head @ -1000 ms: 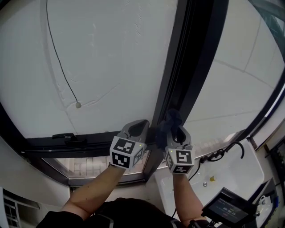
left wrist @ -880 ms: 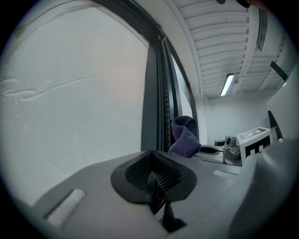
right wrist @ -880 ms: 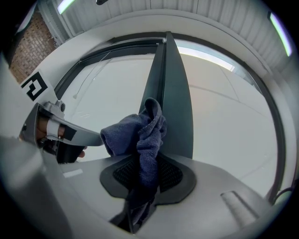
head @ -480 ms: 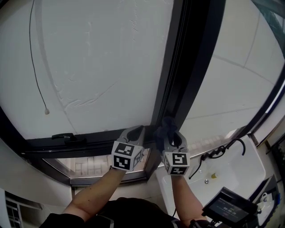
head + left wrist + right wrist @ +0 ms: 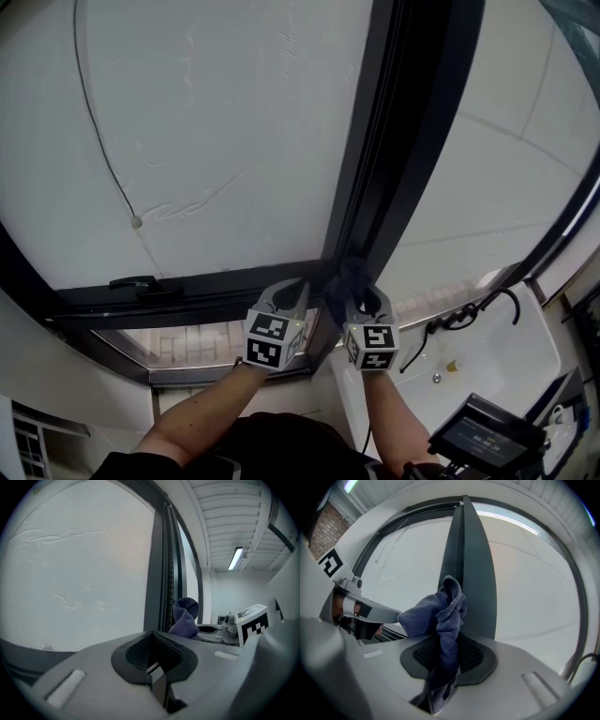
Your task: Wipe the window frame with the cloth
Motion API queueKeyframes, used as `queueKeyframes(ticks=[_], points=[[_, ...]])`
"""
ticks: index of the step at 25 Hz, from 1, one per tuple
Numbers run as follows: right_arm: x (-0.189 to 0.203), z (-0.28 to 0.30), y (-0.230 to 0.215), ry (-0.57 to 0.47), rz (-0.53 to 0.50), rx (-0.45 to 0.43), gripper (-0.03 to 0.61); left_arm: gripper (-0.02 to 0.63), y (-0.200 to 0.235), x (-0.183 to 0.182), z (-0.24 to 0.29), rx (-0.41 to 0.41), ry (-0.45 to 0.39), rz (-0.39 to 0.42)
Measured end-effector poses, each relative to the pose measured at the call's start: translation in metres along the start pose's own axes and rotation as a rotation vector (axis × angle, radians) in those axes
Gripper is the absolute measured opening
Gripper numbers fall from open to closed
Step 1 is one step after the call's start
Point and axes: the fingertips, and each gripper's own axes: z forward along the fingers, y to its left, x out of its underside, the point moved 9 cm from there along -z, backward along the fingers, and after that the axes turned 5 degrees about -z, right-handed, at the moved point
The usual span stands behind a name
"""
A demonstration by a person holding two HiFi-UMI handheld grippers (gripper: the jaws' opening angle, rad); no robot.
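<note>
A dark vertical window frame (image 5: 398,141) runs up the middle of the head view between two frosted panes. My right gripper (image 5: 361,298) is shut on a blue-purple cloth (image 5: 443,620), and the bunched cloth (image 5: 349,278) rests against the foot of that frame (image 5: 471,573). My left gripper (image 5: 289,302) sits just left of it, shut with nothing between its jaws. In the left gripper view the cloth (image 5: 184,618) shows beside the frame (image 5: 161,573).
A horizontal dark sill rail with a handle (image 5: 136,284) runs along the lower left. A thin cord with a small weight (image 5: 137,222) hangs on the left pane. A black cable (image 5: 464,319) and a device with a screen (image 5: 487,436) lie at the lower right.
Both grippers stay close together at the frame's foot, drifting slightly lower in view. The cord's weight swung left and then back to the right.
</note>
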Motion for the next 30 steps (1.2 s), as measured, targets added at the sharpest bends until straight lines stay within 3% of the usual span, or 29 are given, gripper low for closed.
queueKeyframes(ticks=[6, 12, 23, 27, 30], points=[[0.020, 0.003, 0.003, 0.095, 0.020, -0.023, 0.089, -0.008, -0.004, 0.022, 0.001, 0.029, 0.051, -0.001], [0.023, 0.004, 0.011, 0.135, -0.057, -0.031, 0.089, -0.008, -0.013, 0.029, -0.002, 0.091, 0.070, 0.068], [0.026, -0.001, 0.006, 0.162, 0.005, -0.062, 0.089, -0.008, -0.008, 0.038, -0.005, 0.078, 0.095, 0.077], [0.022, -0.019, 0.005, 0.158, 0.008, -0.075, 0.089, -0.008, -0.003, 0.036, -0.011, -0.008, 0.066, 0.040], [0.029, -0.028, 0.003, 0.176, 0.012, -0.064, 0.089, -0.006, -0.004, 0.039, -0.012, -0.017, 0.075, 0.044]])
